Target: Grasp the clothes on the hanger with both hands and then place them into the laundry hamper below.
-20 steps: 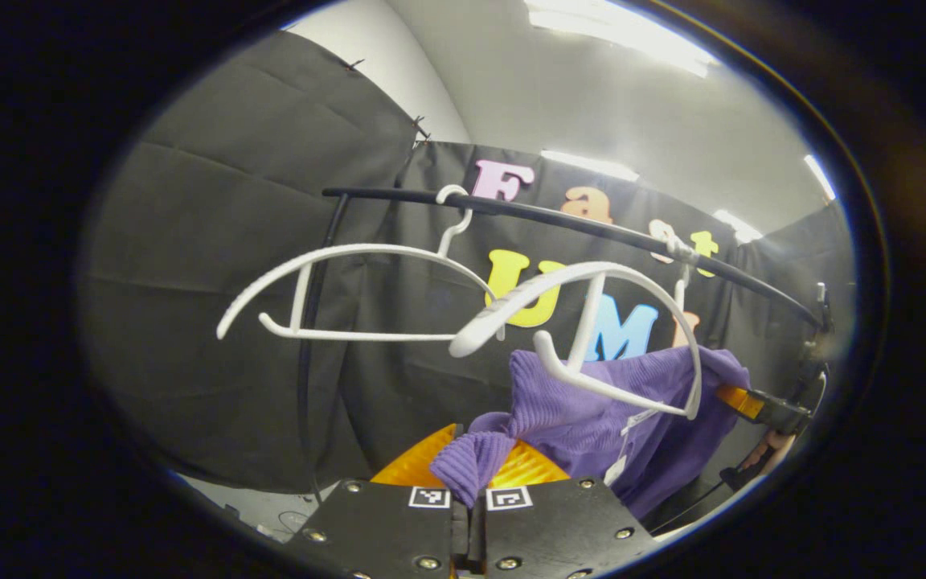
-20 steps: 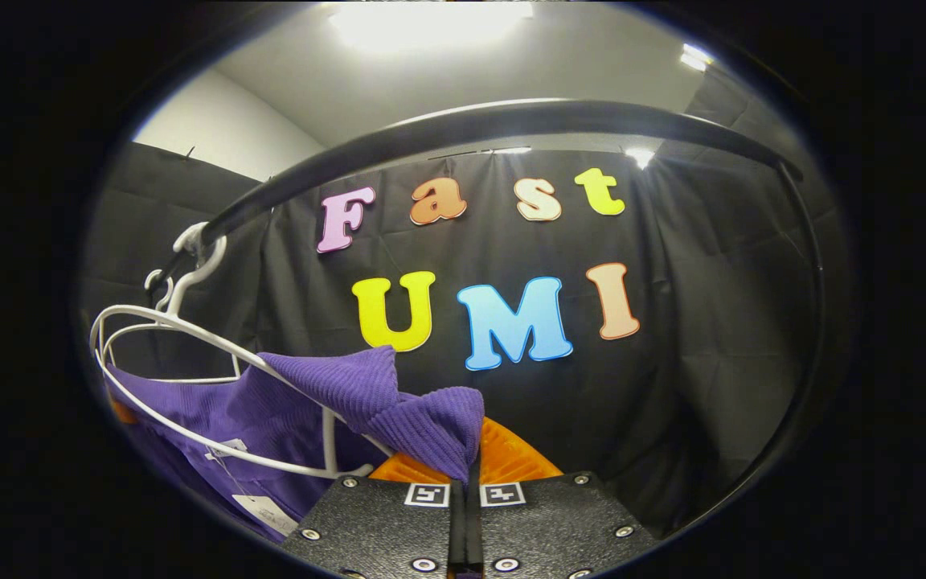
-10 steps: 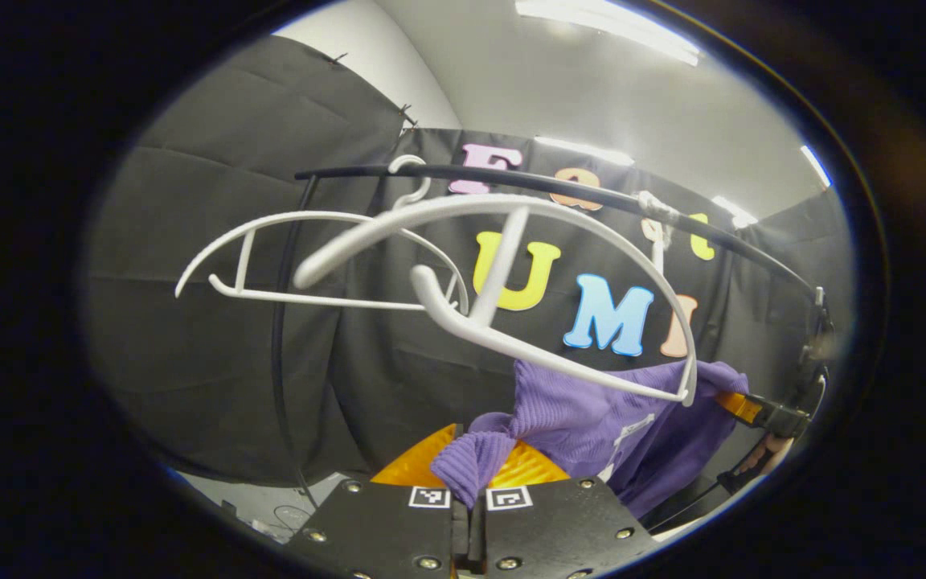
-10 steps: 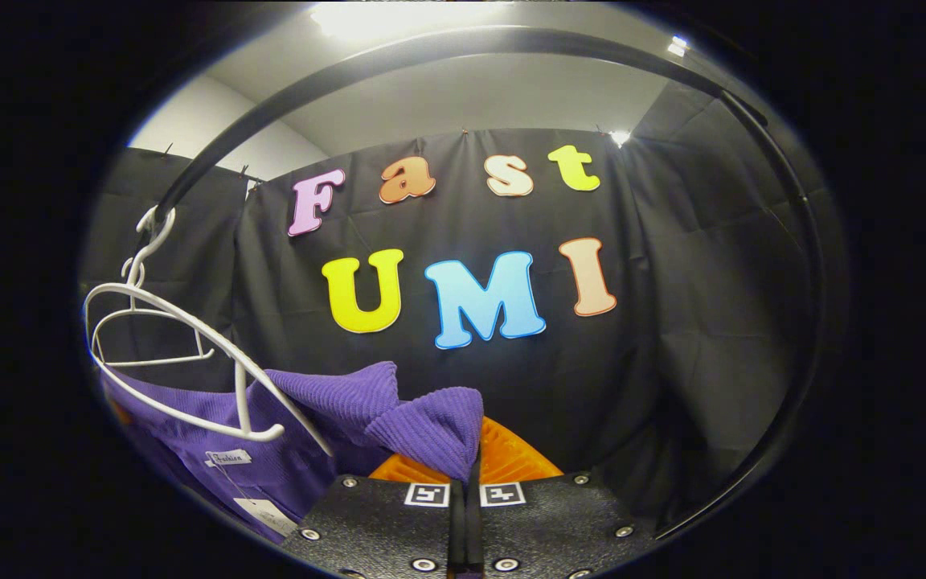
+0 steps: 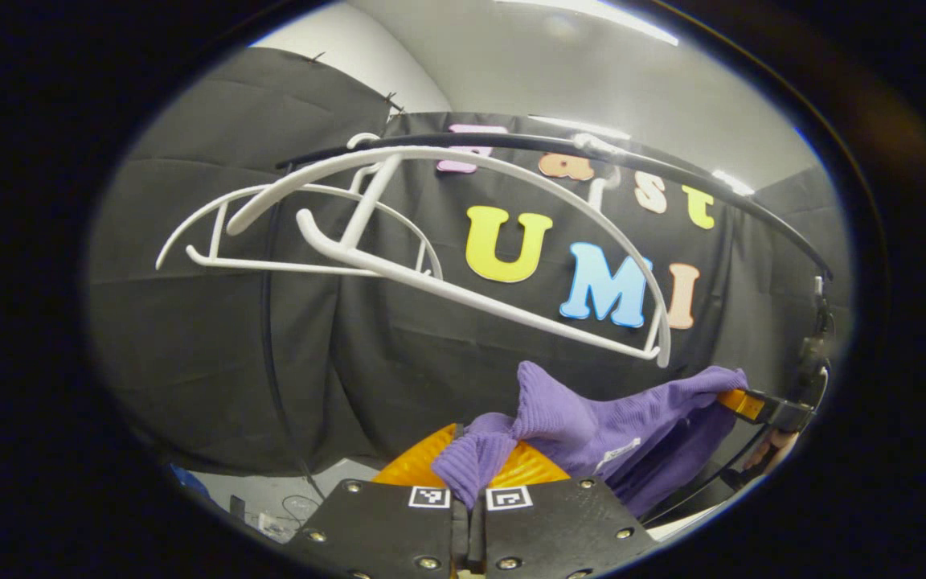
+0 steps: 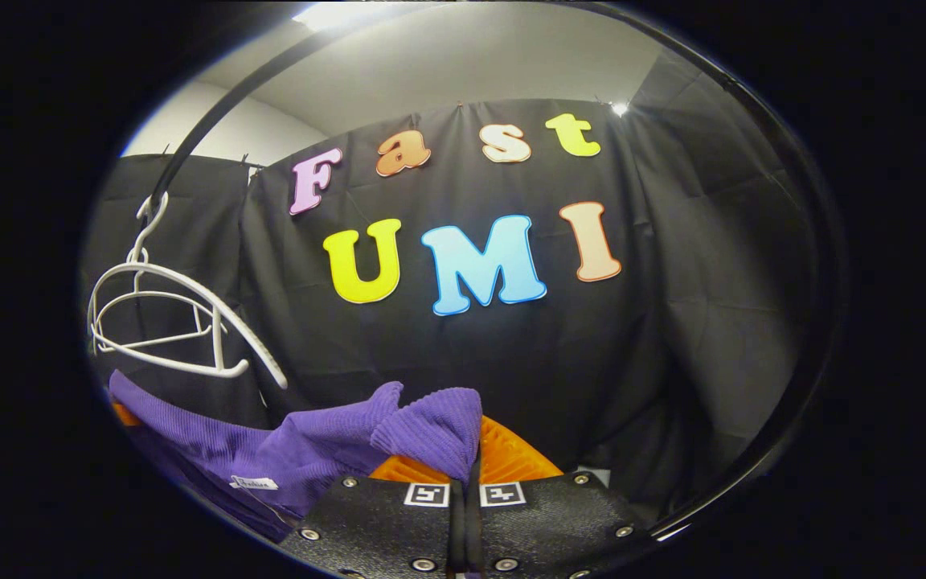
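No wording can be read. A small white label (image 6: 254, 483) sewn on the purple garment (image 6: 302, 450) carries print too blurred to make out; its white tag (image 5: 620, 450) in the left gripper view is likewise illegible.

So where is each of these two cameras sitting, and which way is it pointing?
Left gripper view: rides on the left gripper, looking along its fingers, tilted upward at two white hangers on a black rail; its fingers pinch one end of the purple sweater, and far right the other gripper with a hand behind it holds the opposite end.
Right gripper view: rides on the right gripper, facing the black cloth wall, its fingers pinching the sweater; hangers at left.
Shared: sweater, hangers, rail.
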Action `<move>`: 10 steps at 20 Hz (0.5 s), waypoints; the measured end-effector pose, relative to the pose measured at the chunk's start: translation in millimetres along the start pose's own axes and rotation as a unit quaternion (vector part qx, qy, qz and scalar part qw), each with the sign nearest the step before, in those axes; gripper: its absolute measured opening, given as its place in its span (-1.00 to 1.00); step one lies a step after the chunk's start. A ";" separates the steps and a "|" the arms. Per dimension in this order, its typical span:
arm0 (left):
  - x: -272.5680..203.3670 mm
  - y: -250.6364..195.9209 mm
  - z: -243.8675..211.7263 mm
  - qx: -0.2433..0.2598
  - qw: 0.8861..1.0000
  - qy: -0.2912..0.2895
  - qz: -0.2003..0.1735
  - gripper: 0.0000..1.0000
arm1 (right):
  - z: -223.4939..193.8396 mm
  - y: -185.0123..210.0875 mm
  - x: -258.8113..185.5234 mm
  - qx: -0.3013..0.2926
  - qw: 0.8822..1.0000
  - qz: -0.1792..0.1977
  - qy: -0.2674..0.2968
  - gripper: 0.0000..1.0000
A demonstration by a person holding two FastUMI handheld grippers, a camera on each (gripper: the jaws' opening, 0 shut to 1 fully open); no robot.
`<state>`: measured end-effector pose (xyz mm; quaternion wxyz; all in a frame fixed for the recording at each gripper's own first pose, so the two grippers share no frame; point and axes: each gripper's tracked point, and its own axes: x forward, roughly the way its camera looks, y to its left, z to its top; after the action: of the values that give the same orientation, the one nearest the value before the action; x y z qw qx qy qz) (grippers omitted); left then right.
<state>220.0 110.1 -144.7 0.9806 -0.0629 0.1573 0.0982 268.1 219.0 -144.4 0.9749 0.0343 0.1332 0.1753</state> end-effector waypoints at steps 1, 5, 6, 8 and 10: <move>-3.6 -0.8 -6.1 0.002 1.000 0.007 0.002 -0.88 | -6.2 0.4 -3.3 -0.002 1.000 0.005 0.009 -1.00; -20.4 -8.1 -31.2 -0.009 0.999 0.032 -0.004 -0.88 | -16.4 -2.2 -28.2 -0.007 0.999 0.006 0.035 -1.00; -23.5 -8.8 -35.1 -0.004 0.999 0.034 -0.008 -0.88 | -16.3 -0.9 -35.9 -0.006 0.999 0.002 0.038 -1.00; -40.9 -1.2 -40.4 0.000 0.999 0.038 -0.022 -0.88 | -21.0 7.9 -55.4 -0.007 0.999 -0.003 0.046 -1.00; -65.5 5.3 -40.1 -0.001 0.998 0.036 -0.044 -0.96 | -23.5 21.3 -80.7 -0.013 0.999 -0.009 0.050 -1.00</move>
<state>146.0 97.8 -162.0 0.9776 -0.0745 0.1898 0.0528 181.7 211.1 -144.5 0.9689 0.0111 0.1799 0.1697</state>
